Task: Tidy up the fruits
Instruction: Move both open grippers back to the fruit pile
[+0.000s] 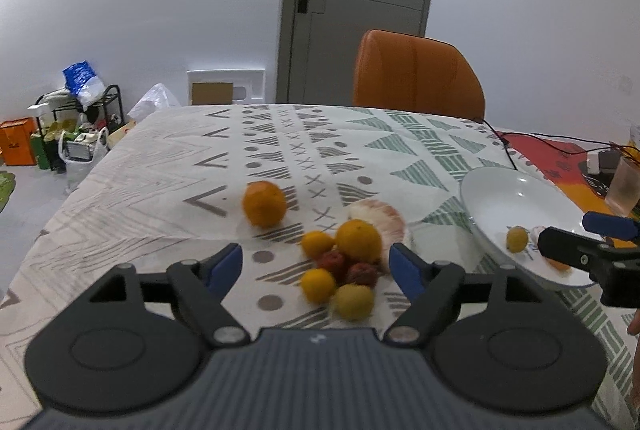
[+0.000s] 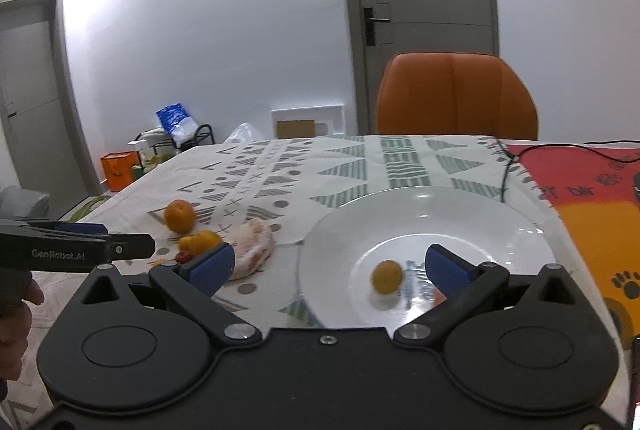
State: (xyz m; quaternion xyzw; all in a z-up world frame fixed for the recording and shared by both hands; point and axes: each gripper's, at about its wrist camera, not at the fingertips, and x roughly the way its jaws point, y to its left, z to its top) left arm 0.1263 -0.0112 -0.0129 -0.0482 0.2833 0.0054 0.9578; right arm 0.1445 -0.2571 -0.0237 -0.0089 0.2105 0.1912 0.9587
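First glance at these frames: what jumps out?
A fruit pile of oranges, small yellow fruits and red ones sits on the patterned tablecloth between the open left gripper's fingers. To its right, a white plate holds one yellow fruit under the open right gripper. An orange chair stands behind.

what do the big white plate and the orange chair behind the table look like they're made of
The round white plate looks like glazed ceramic or porcelain: its surface is glossy, with small bright light reflections near the rim. It could also be melamine. The orange chair back looks like smooth leather or faux leather: soft sheen, padded shape, and a centre seam.
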